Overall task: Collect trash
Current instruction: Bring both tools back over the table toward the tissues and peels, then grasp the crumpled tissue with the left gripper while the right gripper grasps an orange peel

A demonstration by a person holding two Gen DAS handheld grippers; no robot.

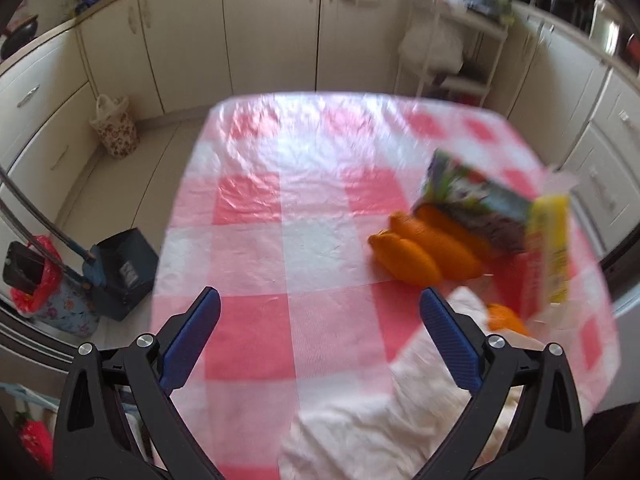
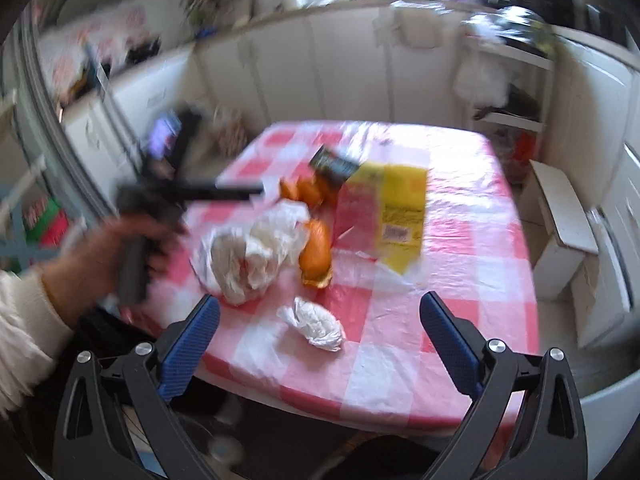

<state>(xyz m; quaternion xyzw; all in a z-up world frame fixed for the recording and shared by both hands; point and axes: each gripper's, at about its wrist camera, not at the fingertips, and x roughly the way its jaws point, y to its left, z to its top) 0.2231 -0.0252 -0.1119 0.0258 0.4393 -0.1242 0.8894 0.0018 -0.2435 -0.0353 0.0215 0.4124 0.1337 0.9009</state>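
Observation:
On the table with the red-and-white checked cloth [image 1: 256, 208] lie orange peels [image 1: 424, 252], a colourful carton [image 1: 476, 200] with a yellow carton [image 1: 548, 248] beside it, and a white plastic bag [image 1: 400, 412]. My left gripper [image 1: 320, 300] hovers open over the near edge, its right finger above the bag. In the right wrist view, my right gripper [image 2: 320, 308] is open just above a small crumpled white tissue [image 2: 316, 324]. Beyond the tissue are the white bag [image 2: 248, 256], an orange peel [image 2: 316, 252], the yellow-and-pink carton [image 2: 384, 212] and a dark box [image 2: 332, 164]. A hand [image 2: 92, 256] holds the blurred left gripper [image 2: 224, 193].
On the floor to the left are a dark dustpan with a broom [image 1: 124, 272], a bin lined with a red bag [image 1: 36, 280] and a floral bag [image 1: 116, 132]. A white shelf cart [image 1: 452, 60] stands behind the table. A white stool [image 2: 560, 216] is at the right.

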